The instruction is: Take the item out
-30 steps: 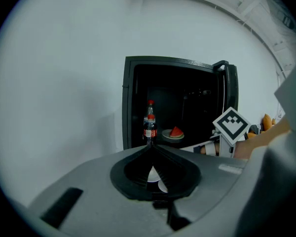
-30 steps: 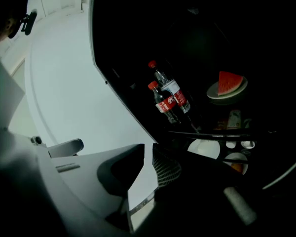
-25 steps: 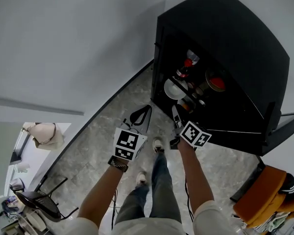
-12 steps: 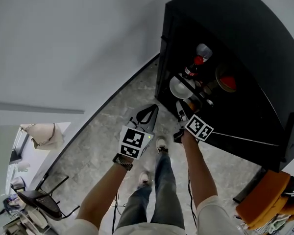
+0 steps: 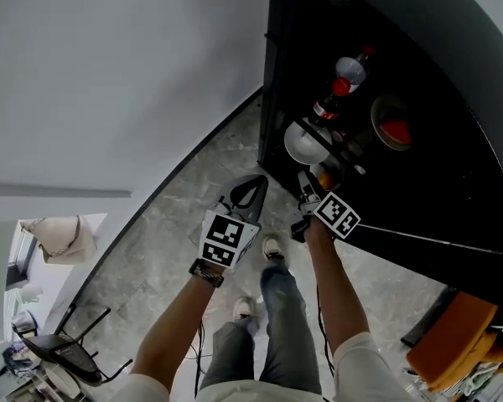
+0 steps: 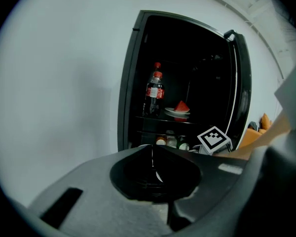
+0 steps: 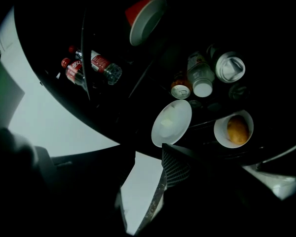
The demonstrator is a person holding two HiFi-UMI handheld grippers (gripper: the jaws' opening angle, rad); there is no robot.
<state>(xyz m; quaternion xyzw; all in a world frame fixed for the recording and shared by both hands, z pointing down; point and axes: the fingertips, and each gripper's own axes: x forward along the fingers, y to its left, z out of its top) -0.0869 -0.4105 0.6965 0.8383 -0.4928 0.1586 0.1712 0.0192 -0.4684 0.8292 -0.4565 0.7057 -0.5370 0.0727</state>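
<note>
Site: black cabinet (image 5: 453,182), door open, filling the upper right of the head view; grey stone floor (image 5: 176,241) below it.
Left gripper (image 6: 152,149): jaws shut together, nothing between them; held low centre in the head view, outside the cabinet and pointing at its opening.
Right gripper (image 7: 149,174): jaws apart, only pale floor showing in the gap, nothing held; tips at the cabinet's front edge, just below the white plate (image 7: 171,123).
Item to take out: cannot tell which one is meant; all contents sit on the shelves, none touched by either gripper.
Upper shelf: cola bottles (image 7: 91,65) at upper left of the right gripper view; watermelon slice (image 6: 181,106) on a dish, right of the upright bottle in the left gripper view.
Lower shelf: white plate at centre of the right gripper view; bowl (image 7: 222,132) with an orange fruit (image 7: 238,129) to its right.
Behind these: drink can (image 7: 180,90) and two white containers (image 7: 203,75), close together.
</note>
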